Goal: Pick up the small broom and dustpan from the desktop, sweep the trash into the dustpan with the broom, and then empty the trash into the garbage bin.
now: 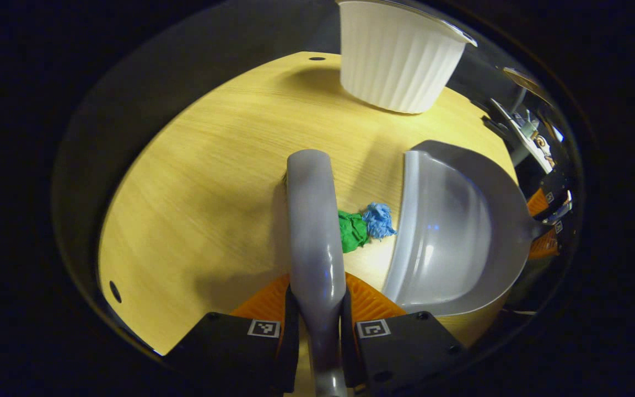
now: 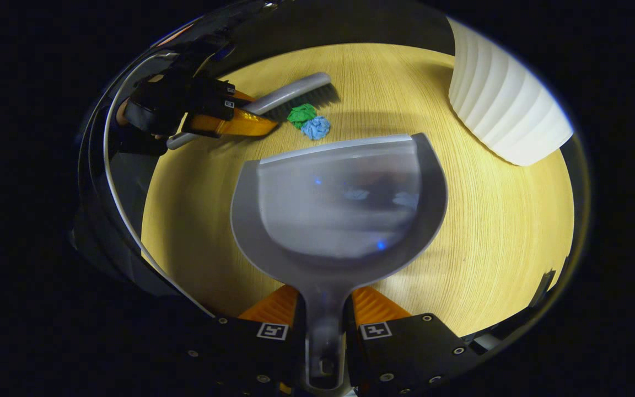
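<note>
My left gripper (image 1: 317, 300) is shut on the grey broom (image 1: 313, 220), whose handle runs forward between its fingers down to the wooden table. Right of the broom head lie a green scrap (image 1: 352, 231) and a blue scrap (image 1: 379, 219), touching each other. The grey dustpan (image 1: 455, 231) lies flat just right of them, its open lip facing the scraps. In the right gripper view my right gripper (image 2: 324, 309) is shut on the dustpan (image 2: 339, 204) by its handle. Beyond its lip lie the blue scrap (image 2: 316, 127) and green scrap (image 2: 301, 113), then the broom (image 2: 290, 96) held by the left gripper (image 2: 240, 118).
A white ribbed garbage bin (image 1: 397, 58) stands on the far side of the round wooden table (image 1: 213, 165); the same bin (image 2: 502, 110) sits at the upper right in the right gripper view. Small dark holes mark the table near its edges. A gloved hand (image 2: 157, 105) holds the left gripper.
</note>
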